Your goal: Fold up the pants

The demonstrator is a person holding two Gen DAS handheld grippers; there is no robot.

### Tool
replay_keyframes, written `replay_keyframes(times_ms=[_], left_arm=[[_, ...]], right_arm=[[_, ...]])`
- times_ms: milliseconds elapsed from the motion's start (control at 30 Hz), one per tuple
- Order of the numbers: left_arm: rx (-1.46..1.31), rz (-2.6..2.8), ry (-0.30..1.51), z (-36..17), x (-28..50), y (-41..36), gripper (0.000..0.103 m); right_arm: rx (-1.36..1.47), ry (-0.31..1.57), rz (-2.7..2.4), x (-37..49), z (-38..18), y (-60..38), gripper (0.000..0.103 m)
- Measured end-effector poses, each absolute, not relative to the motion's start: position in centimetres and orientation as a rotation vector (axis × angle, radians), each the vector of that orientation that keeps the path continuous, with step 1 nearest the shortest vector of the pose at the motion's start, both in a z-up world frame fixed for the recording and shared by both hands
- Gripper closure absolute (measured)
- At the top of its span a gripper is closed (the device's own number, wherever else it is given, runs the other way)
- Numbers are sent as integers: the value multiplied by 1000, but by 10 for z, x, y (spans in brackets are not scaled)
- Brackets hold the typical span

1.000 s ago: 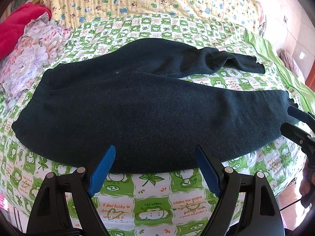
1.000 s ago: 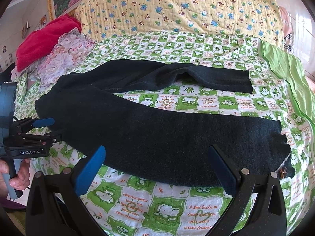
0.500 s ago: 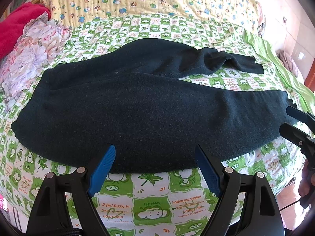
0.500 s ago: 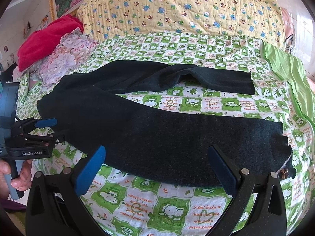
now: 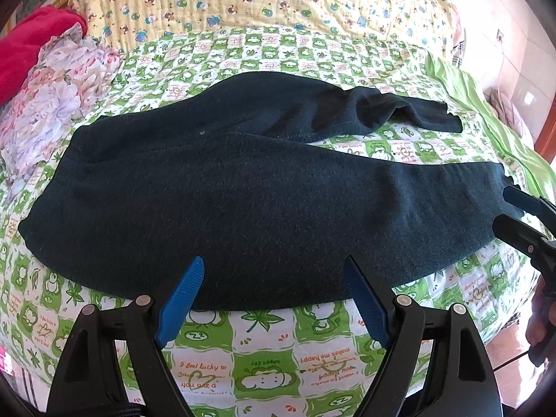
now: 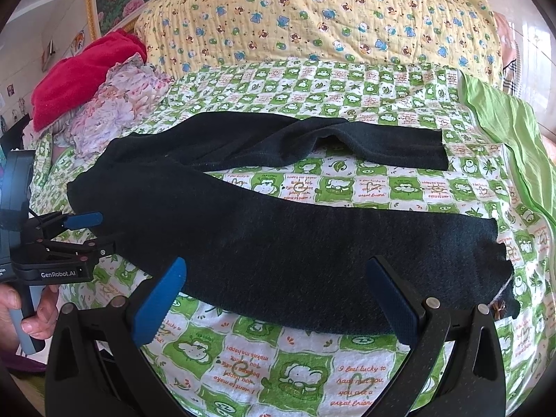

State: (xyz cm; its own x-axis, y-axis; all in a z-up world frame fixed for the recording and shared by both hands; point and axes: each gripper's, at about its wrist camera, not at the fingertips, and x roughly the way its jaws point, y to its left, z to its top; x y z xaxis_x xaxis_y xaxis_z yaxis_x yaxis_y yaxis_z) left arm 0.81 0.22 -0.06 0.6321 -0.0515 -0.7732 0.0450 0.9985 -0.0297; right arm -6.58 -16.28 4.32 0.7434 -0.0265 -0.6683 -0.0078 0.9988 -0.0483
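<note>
At the far left of the bed, a red cloth (image 6: 83, 76) is seen heaped against the yellow patterned quilt (image 6: 312, 21), with a crumpled floral cloth (image 6: 114, 111) lying just beside and in front of it, near the waist end of the dark pants (image 6: 278, 243). The pants are spread flat on the green-and-white checked sheet (image 6: 264, 358), waist to the left and legs running to the right; the legs are splayed apart, so that a wedge of sheet is shown between them, and the far leg is rumpled near its middle. In the right wrist view, the left gripper (image 6: 87, 231) is seen at the left edge, held by a hand (image 6: 31, 316), its blue-padded fingers spread apart just beside the waistband. In the left wrist view, its own fingers (image 5: 180, 295) are seen parted over the near edge of the pants, nothing being held. The right gripper (image 6: 274, 299) is likewise open, its fingers straddling the near leg's lower edge without clamping it; from the left wrist view it (image 5: 510, 208) is seen at the cuff of the near leg. At the far right, a plain green cloth (image 6: 510, 139) is draped along the bed's edge, clear of both cuffs.
</note>
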Motion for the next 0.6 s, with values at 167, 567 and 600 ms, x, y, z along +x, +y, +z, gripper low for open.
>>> replay_keyframes(times_ms=[167,567,600], left_arm=[[-7,-64,887,1,11,2,20],[0,-82,892,3,21,1,20],[0,-83,893,3,22,1,20]], right_arm=[[-41,731,-12,-65,45,-167,0],[-1,733,-29,-60,49,-185,0],[-2,734,-32,-59,50,-187,0]])
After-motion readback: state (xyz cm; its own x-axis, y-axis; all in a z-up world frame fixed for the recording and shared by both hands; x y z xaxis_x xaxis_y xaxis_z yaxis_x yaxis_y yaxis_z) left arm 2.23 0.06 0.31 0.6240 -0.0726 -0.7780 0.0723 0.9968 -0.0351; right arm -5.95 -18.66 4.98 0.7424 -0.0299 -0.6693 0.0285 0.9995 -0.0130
